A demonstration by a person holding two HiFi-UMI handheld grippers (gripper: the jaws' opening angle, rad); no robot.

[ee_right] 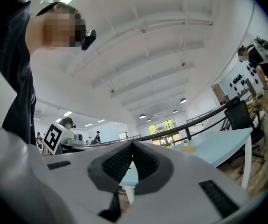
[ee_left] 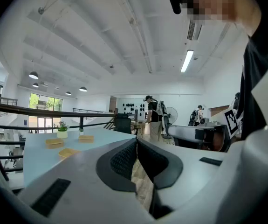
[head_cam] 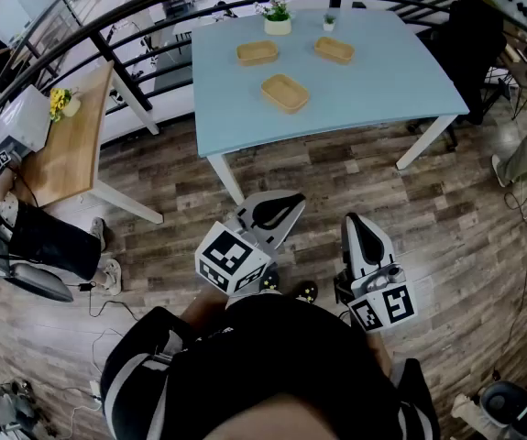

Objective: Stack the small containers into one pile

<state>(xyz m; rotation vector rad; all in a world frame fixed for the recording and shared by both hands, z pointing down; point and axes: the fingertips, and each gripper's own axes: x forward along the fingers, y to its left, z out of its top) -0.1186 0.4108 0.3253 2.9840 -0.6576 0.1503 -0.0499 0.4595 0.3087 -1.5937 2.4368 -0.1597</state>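
Note:
Three small tan containers lie apart on the light-blue table (head_cam: 373, 90): one at the back left (head_cam: 258, 52), one at the back right (head_cam: 334, 49), one nearer the front (head_cam: 285, 92). Both grippers hang low over the wooden floor, well short of the table. My left gripper (head_cam: 286, 211) is shut with nothing in it, its tips touching (ee_left: 136, 142). My right gripper (head_cam: 355, 225) is also shut and empty (ee_right: 132, 144). The left gripper view shows the containers (ee_left: 68, 152) far off on the table.
A small potted plant (head_cam: 277, 16) and a tiny pot (head_cam: 329, 22) stand at the table's back edge. A black railing (head_cam: 107, 49) curves behind it. A wooden desk (head_cam: 71, 140) with a seated person is at the left. Other people stand in the background.

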